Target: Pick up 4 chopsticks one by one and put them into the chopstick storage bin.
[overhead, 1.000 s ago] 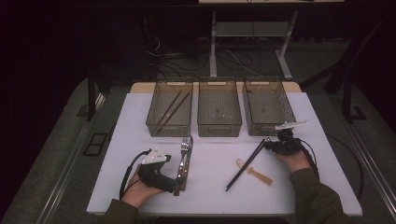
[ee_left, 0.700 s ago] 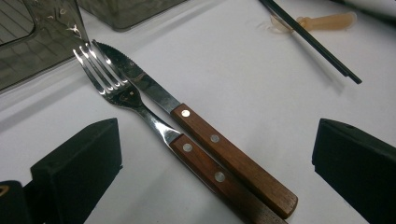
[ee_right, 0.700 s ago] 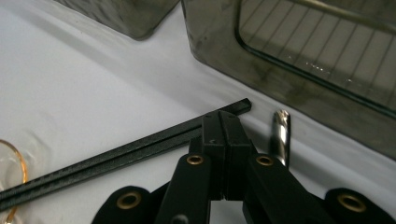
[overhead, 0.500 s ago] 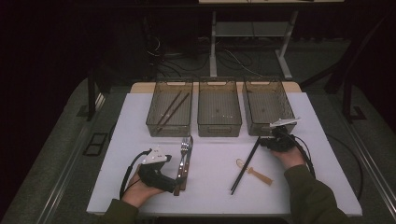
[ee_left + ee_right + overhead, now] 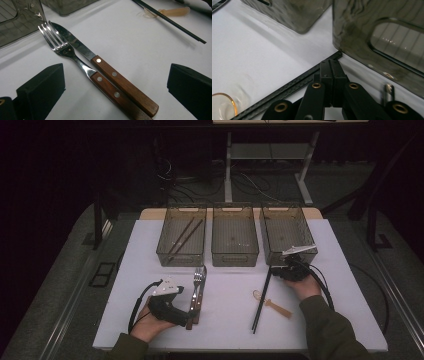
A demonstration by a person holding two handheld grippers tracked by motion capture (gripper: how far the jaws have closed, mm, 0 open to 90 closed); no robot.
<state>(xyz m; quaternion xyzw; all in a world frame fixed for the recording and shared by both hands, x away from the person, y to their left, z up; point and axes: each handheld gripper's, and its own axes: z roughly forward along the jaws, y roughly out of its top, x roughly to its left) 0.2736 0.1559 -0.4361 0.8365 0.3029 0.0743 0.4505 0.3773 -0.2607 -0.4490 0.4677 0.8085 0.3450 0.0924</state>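
Right gripper (image 5: 329, 62), jaws pinched on thin black chopsticks (image 5: 261, 297) by right-hand smoky plastic bin (image 5: 287, 234). Left gripper (image 5: 186, 309), jaws wide, w/ wood-handled steel fork (image 5: 75, 61) & knife (image 5: 100, 63) on white table (image 5: 230, 285).

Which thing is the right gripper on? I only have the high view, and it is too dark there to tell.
Observer: The right gripper has its jaws shut on the pair of black chopsticks, near their far end.
Operator: Are the tips clear of everything?
Observer: No, the tips reach the bottom corner of the smoky plastic bin.
Operator: And on the other side?
Observer: The left gripper has its jaws wide open, one on each side of the wood-handled fork and knife, touching neither.
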